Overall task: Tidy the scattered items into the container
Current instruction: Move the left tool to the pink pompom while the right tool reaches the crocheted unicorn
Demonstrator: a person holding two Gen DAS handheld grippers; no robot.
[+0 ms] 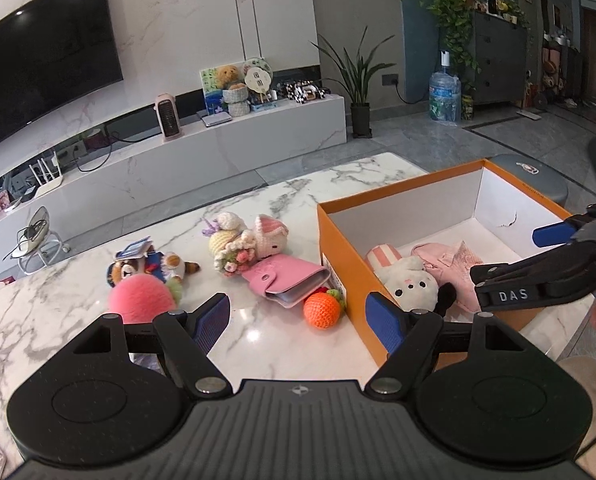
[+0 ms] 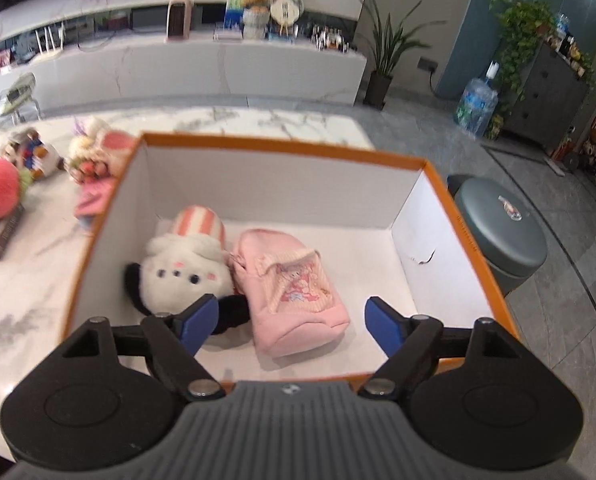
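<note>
the right gripper [image 2: 287,322] is being held above the orange box [image 1: 340,248], its jaws spread apart with nothing between them; a pink pouch [image 2: 293,292] is lying loose on the box floor just below, touching a white plush toy [image 2: 185,264] in a striped cap. the placement reads as a finished drop: both items are resting flat inside the walls, clear of the blue pads.

the left gripper [image 1: 298,322] is being held over the marble table [image 1: 57,320], jaws also wide and empty, pointed at the things not yet tidied. an orange crochet ball [image 1: 322,311] and a pink card wallet [image 1: 287,282] are lying just beside the box's near wall, probably the easiest next picks. further left, a crochet doll cluster [image 1: 241,246], a small raccoon plush [image 1: 145,266] and a pink pompom [image 1: 141,298] are being left scattered close together. the box is being kept at the table's right edge, within reach of both tools. judged from this, the job is only partly done.
</note>
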